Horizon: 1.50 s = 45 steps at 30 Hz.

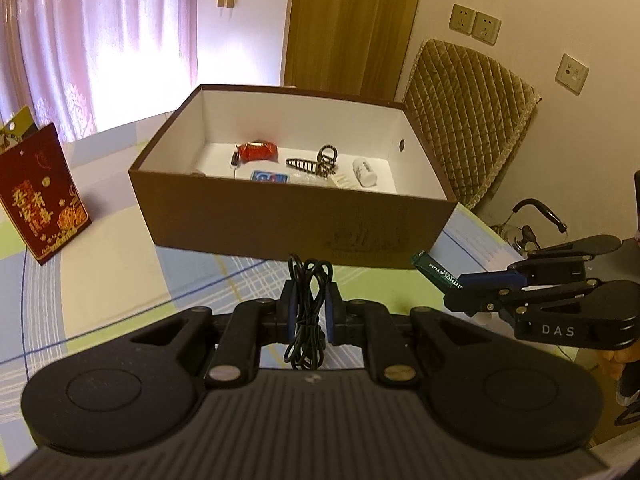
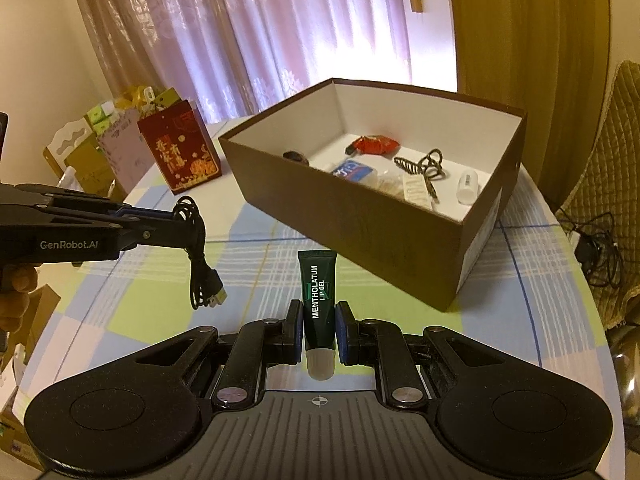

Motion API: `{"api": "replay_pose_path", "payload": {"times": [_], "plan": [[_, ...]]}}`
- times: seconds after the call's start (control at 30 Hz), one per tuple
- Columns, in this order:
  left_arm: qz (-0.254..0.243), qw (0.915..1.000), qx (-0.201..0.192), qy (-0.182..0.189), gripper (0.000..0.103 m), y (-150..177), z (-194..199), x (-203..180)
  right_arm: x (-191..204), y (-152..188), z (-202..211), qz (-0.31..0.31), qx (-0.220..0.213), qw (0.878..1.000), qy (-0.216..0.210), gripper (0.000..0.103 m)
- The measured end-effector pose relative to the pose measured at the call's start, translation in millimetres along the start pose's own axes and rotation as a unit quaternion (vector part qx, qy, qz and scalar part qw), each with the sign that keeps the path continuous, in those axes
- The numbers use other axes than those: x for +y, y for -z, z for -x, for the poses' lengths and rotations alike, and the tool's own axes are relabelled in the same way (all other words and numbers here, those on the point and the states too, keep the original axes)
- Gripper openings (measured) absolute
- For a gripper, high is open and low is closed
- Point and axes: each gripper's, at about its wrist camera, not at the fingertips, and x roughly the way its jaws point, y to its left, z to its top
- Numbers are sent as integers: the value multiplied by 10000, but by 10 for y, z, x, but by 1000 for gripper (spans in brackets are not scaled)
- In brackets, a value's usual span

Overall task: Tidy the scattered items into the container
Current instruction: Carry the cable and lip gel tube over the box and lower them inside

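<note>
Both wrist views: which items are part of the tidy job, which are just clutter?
Job:
- brown box
- coiled black cable in left gripper
- lip gel tube in right gripper
- items already boxed: red packet, hair claw, white bottle

Clutter:
- red gift bag
- chair

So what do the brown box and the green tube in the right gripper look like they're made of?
The box looks like matte cardboard: thin straight walls, white inner lining. The tube in the right gripper looks like glossy soft plastic, with printed lettering and a pale, possibly translucent, cap.
</note>
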Motion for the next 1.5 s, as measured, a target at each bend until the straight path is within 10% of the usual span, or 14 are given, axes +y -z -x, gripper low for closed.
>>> {"api": "replay_pose_path", "payload": {"times": [0.97, 1.5], "plan": [[-203, 9957, -866, -262, 10, -881, -12, 264, -436, -808, -74, -148, -756, 9961, 425, 19], [-296, 9959, -818, -260, 10, -1394, -574, 315, -934, -1199, -768, -219, -136, 9933, 1123, 19]]}}
